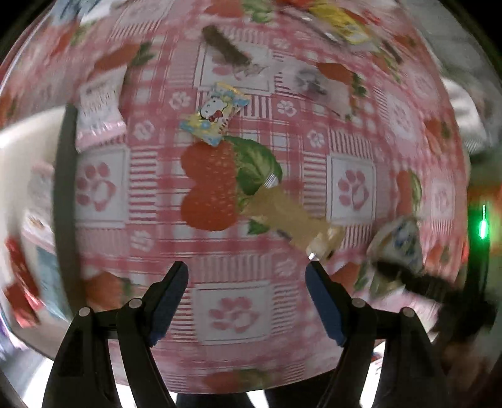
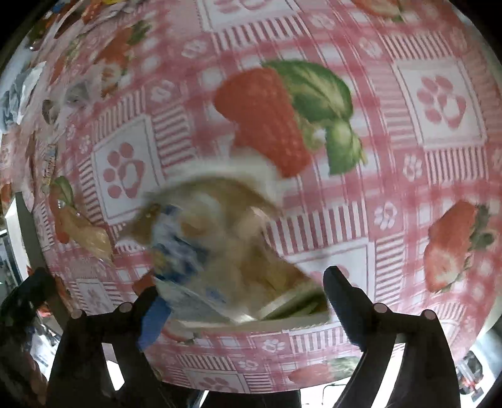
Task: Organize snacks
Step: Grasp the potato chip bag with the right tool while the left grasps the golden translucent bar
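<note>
My left gripper (image 1: 247,266) hangs open over the strawberry tablecloth (image 1: 232,310), nothing between its blue pads. Ahead of it lie a tan clear-wrapped snack (image 1: 291,216) and a cartoon-cat candy packet (image 1: 215,117). In the right wrist view a blurred tan, blue and white snack packet (image 2: 219,244) fills the gap of my right gripper (image 2: 241,282). The jaws stand wide; the fingers are sharp while the packet is smeared, so it looks loose. The same packet (image 1: 398,241) shows at the right of the left wrist view, at the dark blur of the right gripper (image 1: 420,282).
A white bin (image 1: 18,150) with several packets stands at the left. A pink-white packet (image 1: 98,106), a brown bar (image 1: 226,47) and a yellow packet (image 1: 345,25) lie farther back. The table's near edge (image 2: 251,386) runs just below both grippers.
</note>
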Demonstrator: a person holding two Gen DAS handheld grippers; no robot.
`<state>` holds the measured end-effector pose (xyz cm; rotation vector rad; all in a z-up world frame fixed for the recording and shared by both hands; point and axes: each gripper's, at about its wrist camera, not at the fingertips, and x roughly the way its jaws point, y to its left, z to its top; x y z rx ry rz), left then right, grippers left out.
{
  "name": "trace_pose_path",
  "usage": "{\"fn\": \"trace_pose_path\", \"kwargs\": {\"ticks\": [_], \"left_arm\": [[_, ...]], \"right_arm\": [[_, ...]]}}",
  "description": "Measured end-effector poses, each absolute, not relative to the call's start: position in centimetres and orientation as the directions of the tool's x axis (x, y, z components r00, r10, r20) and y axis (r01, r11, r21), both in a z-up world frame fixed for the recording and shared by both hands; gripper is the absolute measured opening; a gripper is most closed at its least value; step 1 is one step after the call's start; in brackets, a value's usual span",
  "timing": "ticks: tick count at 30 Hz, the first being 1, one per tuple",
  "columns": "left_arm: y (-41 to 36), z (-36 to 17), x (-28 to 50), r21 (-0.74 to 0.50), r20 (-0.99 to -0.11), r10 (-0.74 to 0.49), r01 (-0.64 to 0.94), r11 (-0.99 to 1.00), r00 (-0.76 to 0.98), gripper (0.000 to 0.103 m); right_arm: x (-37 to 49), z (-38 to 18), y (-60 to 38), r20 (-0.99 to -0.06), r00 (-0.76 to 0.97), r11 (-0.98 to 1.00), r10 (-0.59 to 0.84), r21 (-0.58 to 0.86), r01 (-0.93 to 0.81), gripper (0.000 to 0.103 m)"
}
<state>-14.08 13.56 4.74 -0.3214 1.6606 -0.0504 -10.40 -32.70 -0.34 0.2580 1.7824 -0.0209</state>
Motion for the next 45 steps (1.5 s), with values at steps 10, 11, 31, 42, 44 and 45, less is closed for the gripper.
{"fn": "trace_pose_path", "kwargs": {"ticks": [10, 11, 31, 42, 44, 45], "left_arm": [[10.2, 2.3, -11.4, -0.074, -0.989, -0.110, -0.310, 0.948, -0.099, 0.080], [9.4, 1.8, -11.1, -0.069, -0.989, -0.106, -0.313, 0.947, -0.105, 0.080], [13.5, 3.3, -14.2, -0.023, -0.999, -0.026, -0.129, 0.991, -0.021, 0.083], [8.3, 2.9, -11.5, 0.005, -1.000, 0.005, 0.022, 1.000, 0.014, 0.083], [7.6, 2.4, -10.9, 0.006, -1.000, 0.006, 0.024, 1.000, 0.008, 0.083], [7.3, 2.2, -10.7, 0.009, -1.000, 0.009, 0.028, 1.000, 0.006, 0.083]], "right_arm": [[-17.9, -2.6, -28.5, -0.977, -0.212, 1.000, 0.022, 0.021, 0.006, 0.103], [-18.4, -2.7, -28.1, -0.979, -0.203, 1.000, 0.005, 0.008, -0.016, 0.103], [-19.5, 2.0, -27.7, -0.989, -0.149, 0.999, 0.008, 0.014, -0.038, 0.103], [-18.5, 6.3, -26.2, -0.998, -0.036, 0.956, -0.057, -0.044, -0.291, 0.103], [-17.8, 6.2, -25.6, -0.998, -0.044, 0.949, -0.047, -0.031, -0.315, 0.103], [-17.5, 6.1, -25.2, -0.998, -0.052, 0.944, -0.043, -0.024, -0.328, 0.103]]}}
